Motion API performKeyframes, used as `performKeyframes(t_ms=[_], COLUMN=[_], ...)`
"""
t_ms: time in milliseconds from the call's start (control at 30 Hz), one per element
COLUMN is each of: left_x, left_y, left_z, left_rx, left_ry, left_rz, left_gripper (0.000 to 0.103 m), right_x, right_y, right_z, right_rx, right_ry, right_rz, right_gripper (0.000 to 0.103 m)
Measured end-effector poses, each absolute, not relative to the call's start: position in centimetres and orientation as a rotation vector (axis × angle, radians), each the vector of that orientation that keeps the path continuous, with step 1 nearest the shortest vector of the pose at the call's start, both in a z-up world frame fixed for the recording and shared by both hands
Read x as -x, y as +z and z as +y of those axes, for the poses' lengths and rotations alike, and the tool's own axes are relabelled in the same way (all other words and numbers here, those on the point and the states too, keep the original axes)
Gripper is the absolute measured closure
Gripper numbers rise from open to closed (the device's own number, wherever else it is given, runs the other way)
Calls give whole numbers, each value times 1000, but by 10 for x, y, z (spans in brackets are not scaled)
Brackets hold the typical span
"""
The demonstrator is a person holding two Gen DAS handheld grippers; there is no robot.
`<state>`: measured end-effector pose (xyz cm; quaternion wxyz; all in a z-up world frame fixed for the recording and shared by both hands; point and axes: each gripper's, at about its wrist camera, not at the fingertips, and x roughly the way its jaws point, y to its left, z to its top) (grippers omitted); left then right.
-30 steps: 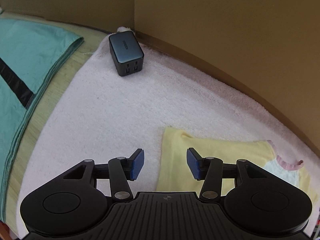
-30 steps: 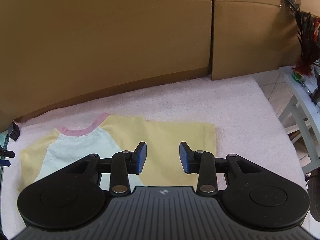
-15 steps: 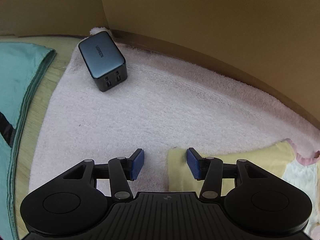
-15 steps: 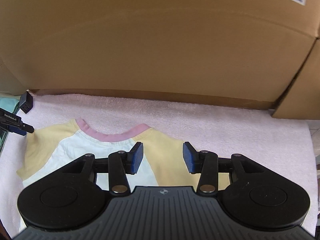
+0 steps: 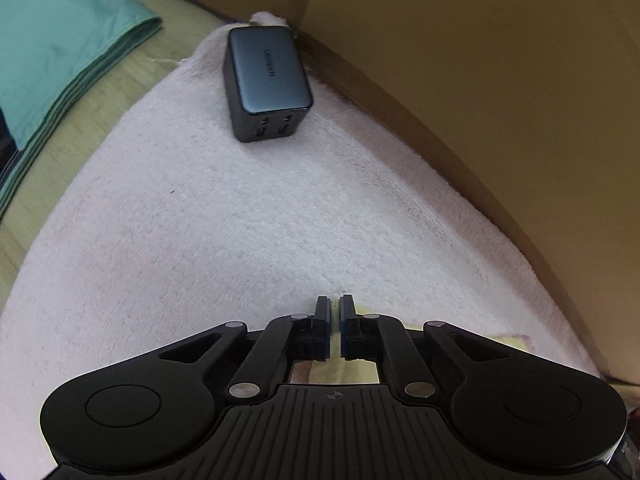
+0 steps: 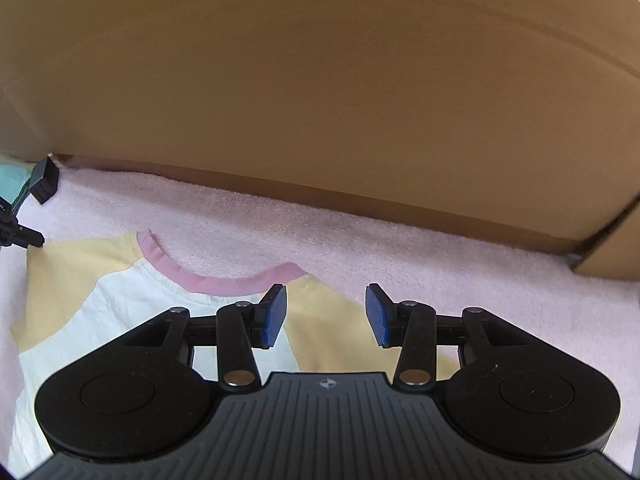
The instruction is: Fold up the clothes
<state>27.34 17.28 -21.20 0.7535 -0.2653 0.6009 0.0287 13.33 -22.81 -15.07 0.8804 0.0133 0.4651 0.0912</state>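
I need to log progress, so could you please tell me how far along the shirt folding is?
Barely begun. Done: the yellow T-shirt lies flat, unfolded, on the white towel. In hand: the left gripper is pinched shut on the T-shirt's left sleeve edge, while the right gripper hovers open over the right shoulder. Left: gripping that side and making every fold.

Both views are softly and evenly lit, rather dim and warm; shadows are faint; no glare shows; fisheye distortion bends the cardboard wall [image 6: 320, 100] and darkens the corners; the white towel [image 5: 240, 220] stays fairly sharp, the far edges slightly soft.
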Motion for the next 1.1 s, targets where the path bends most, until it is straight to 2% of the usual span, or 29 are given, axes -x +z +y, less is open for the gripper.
performKeyframes(t_ms=[100,133,167,300,367,433,533,633,700,767,800,967,1100], left_x=[-272,-272,-271,-270,-270,-271,-264,-264,-263,-262,-261,-260,-261], left_y=[-211,-209,-204,-183,-177,-171,-164,-165,-168,-171,-172,-194,-211], left_z=[175,174,174,173,166,158,140,114,98,85,78,67,73], left_rx=[606,603,593,542,507,471,422,367,334,303,282,179,147], left_ry=[65,63,73,105,82,57,20,-12,-31,-55,-66,-51,-21], left_rz=[1291,1281,1257,1174,1172,1173,1161,1167,1176,1181,1182,1217,1236], left_gripper=[99,93,76,70,68,68,65,61,61,60,56,54,55], right_x=[-144,-148,-151,-159,-161,-161,-161,-164,-164,-162,-158,-118,-78], right_y=[-159,-162,-165,-174,-174,-168,-164,-175,-178,-172,-166,-141,-147], right_z=[-224,-223,-221,-212,-208,-206,-203,-198,-197,-205,-213,-270,-338], right_rx=[-22,-20,-19,35,70,100,130,146,143,90,50,-111,-330], right_ry=[218,233,249,280,288,253,193,173,167,126,98,-77,-229], right_rz=[983,990,997,1021,1014,978,931,938,919,916,901,858,922], right_gripper=[55,55,55,56,85,93,94,94,88,62,60,60,60])
